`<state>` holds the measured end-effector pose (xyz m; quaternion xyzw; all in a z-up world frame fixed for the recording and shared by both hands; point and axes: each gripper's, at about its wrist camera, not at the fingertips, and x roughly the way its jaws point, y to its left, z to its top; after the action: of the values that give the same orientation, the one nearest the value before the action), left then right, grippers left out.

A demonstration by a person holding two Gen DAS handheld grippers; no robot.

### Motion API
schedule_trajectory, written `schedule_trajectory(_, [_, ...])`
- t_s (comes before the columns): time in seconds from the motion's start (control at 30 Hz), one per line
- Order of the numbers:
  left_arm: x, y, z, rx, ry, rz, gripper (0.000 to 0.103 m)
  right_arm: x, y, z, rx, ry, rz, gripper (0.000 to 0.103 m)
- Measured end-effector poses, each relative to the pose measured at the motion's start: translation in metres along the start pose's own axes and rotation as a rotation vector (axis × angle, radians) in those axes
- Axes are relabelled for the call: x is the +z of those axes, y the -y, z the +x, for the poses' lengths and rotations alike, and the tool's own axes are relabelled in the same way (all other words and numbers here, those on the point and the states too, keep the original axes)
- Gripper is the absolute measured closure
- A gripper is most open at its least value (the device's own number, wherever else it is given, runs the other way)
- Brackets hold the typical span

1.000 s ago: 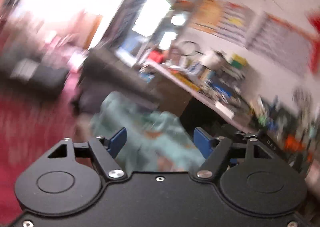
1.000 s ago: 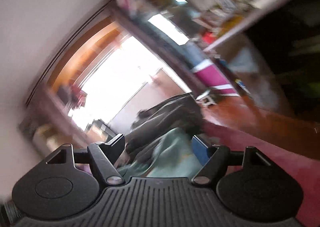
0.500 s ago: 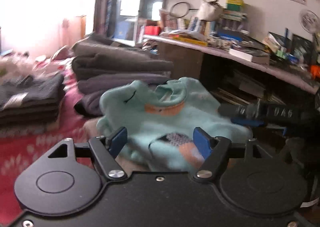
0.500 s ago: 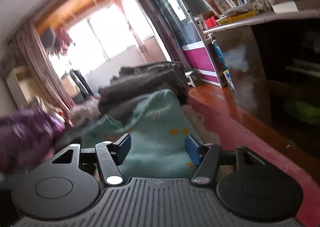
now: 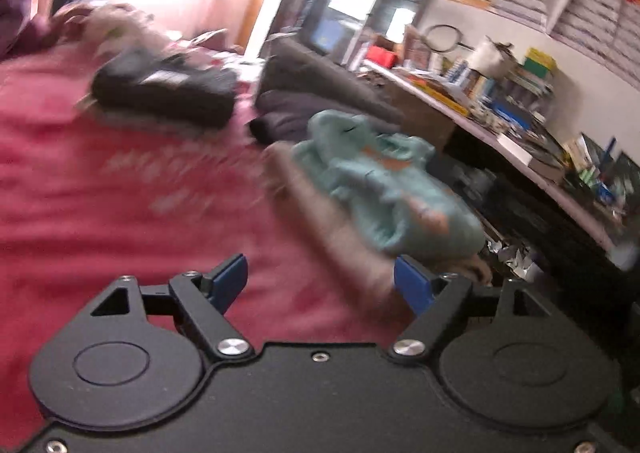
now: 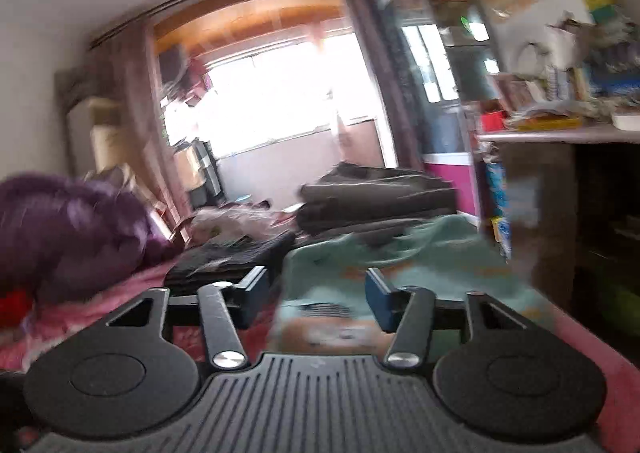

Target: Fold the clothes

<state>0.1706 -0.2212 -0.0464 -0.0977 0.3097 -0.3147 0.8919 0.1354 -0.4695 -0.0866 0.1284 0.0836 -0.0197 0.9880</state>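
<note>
A light teal sweater (image 5: 384, 189) with orange patches lies crumpled on the red bedspread (image 5: 120, 189), near its right edge. My left gripper (image 5: 320, 285) is open and empty, held above the bedspread, with the sweater ahead and to the right. In the right wrist view the sweater (image 6: 400, 265) lies just ahead of my right gripper (image 6: 316, 293), which is open and empty over the sweater's near part. Both views are blurred by motion.
A folded black garment (image 5: 168, 89) and a stack of dark grey folded cloth (image 5: 320, 93) lie further back on the bed. A purple fluffy mass (image 6: 68, 229) is at the left. A cluttered desk (image 5: 520, 149) runs along the right wall.
The left gripper has swung left and back, so the sweater now sits off to its right. The right view has turned; the sweater stays just ahead. Both grippers stay open.
</note>
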Motion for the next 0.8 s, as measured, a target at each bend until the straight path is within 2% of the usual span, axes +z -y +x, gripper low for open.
schedule_trajectory(0.07, [-0.006,-0.008,-0.017,0.019,-0.013,0.017,0.022,-0.013,-0.02,0.026,0.0,-0.142,-0.109,0.059])
schedule_trajectory(0.17, [-0.005,-0.019,-0.04,0.047,0.008,0.02,0.022,-0.027,-0.042,0.036,-0.032,-0.204,-0.238,0.06])
schedule_trajectory(0.27, [0.0,-0.029,-0.057,0.053,0.04,-0.014,0.022,-0.018,-0.045,0.017,-0.021,-0.106,-0.185,0.058])
schedule_trajectory(0.3, [0.001,-0.032,-0.062,0.053,0.05,-0.027,0.021,-0.018,-0.045,0.014,-0.03,-0.099,-0.18,0.055])
schedule_trajectory(0.33, [0.003,-0.035,-0.067,0.053,0.06,-0.041,0.02,-0.02,-0.041,0.018,-0.035,-0.14,-0.163,0.05])
schedule_trajectory(0.4, [0.005,-0.036,-0.073,0.036,0.059,-0.06,0.019,-0.023,-0.031,0.018,-0.016,-0.187,-0.108,0.054])
schedule_trajectory(0.5, [0.005,-0.029,-0.078,0.021,0.048,-0.036,0.012,-0.01,-0.026,-0.012,-0.039,-0.124,0.003,0.049])
schedule_trajectory(0.57, [0.005,-0.025,-0.078,0.004,0.034,-0.037,0.004,-0.004,-0.021,-0.036,-0.063,-0.115,0.115,0.036])
schedule_trajectory(0.6, [0.004,-0.023,-0.078,-0.006,0.027,-0.038,0.0,-0.003,-0.021,-0.048,-0.079,-0.122,0.152,0.034])
schedule_trajectory(0.73, [0.008,-0.006,-0.073,-0.018,-0.01,0.0,0.0,0.003,-0.021,-0.094,-0.168,-0.124,0.281,0.024])
schedule_trajectory(0.8, [0.012,0.009,-0.074,0.001,-0.017,0.049,0.0,0.007,-0.024,-0.115,-0.224,-0.11,0.325,0.008])
